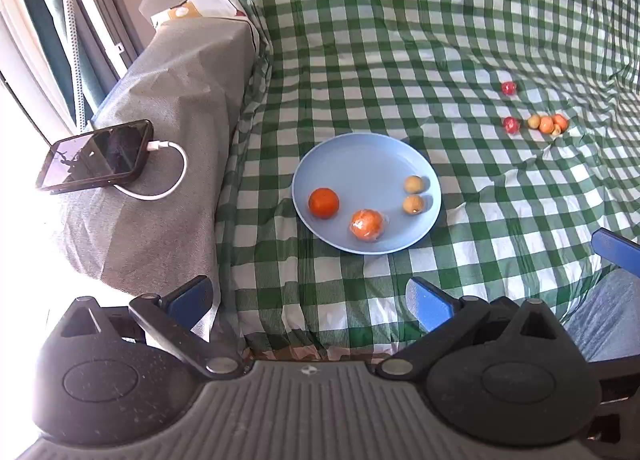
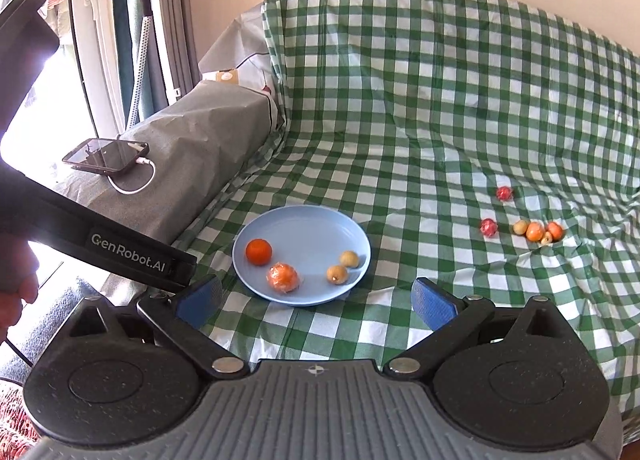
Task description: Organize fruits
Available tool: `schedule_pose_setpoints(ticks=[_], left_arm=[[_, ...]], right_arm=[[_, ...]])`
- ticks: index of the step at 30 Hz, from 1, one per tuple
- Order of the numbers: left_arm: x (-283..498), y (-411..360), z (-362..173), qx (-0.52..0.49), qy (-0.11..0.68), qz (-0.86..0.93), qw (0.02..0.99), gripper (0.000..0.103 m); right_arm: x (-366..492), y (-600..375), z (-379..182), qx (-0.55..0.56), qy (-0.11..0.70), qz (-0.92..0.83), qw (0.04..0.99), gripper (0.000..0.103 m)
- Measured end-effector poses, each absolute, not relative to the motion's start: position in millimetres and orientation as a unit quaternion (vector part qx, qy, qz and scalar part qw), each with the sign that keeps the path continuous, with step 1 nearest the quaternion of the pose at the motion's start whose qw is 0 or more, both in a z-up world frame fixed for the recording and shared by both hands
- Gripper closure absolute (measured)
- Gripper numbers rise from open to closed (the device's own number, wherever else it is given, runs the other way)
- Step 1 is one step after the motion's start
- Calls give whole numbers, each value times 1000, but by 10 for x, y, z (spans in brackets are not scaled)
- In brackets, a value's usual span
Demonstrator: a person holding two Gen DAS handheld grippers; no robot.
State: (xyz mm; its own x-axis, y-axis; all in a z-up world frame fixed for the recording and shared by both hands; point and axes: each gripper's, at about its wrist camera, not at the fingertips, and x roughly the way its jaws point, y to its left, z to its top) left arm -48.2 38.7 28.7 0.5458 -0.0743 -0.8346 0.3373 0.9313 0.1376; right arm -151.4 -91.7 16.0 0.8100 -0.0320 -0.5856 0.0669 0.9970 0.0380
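Fruits: four are sitting on the blue plate [image 1: 366, 155], seen first from the left wrist view. They are one bare orange [image 1: 323, 202], one orange wrapped in clear film [image 1: 367, 224] and two small tan fruits [image 1: 413, 184], paired at the plate's right side. The plate is lying near the front edge of the green checked cloth [image 1: 400, 39], probably so both grippers can reach it. Toward the cloth's right edge, the loose fruits are waiting: two small red ones [image 1: 509, 88], apart from each other, and a touching cluster [image 1: 547, 123] that has settled into a fold of the cloth. The cluster is appearing to hold four or five pieces, orange and tan; at this size the count is uncertain. The left gripper [image 1: 310, 298] is hovering over the cloth's front edge with its jaws spread wide and nothing between them. A phone [image 1: 96, 155] is charging on the grey-covered armrest [image 1: 180, 99] beyond the cloth's left edge.

From the right wrist view, the same tally is holding: four on the plate [image 2: 304, 227], two red singles [image 2: 504, 193] and the cluster [image 2: 538, 232] lying near the right edge. The right gripper [image 2: 316, 300] is also standing wide apart and empty, pointing over the front edge between plate and loose fruits. By judgement, the sorting is partly done, with six or seven pieces still off the plate.
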Motion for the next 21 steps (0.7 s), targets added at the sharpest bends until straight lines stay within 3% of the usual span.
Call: schedule_pose_setpoints(ticks=[12, 21], left_arm=[[-164, 60, 138, 168, 482, -122, 851, 0], [210, -626, 51, 186, 481, -149, 844, 0]], right_arm=[[-1232, -1172, -103, 74, 347, -35, 934, 1], [-1086, -1864, -336, 116, 344, -119, 924, 1]])
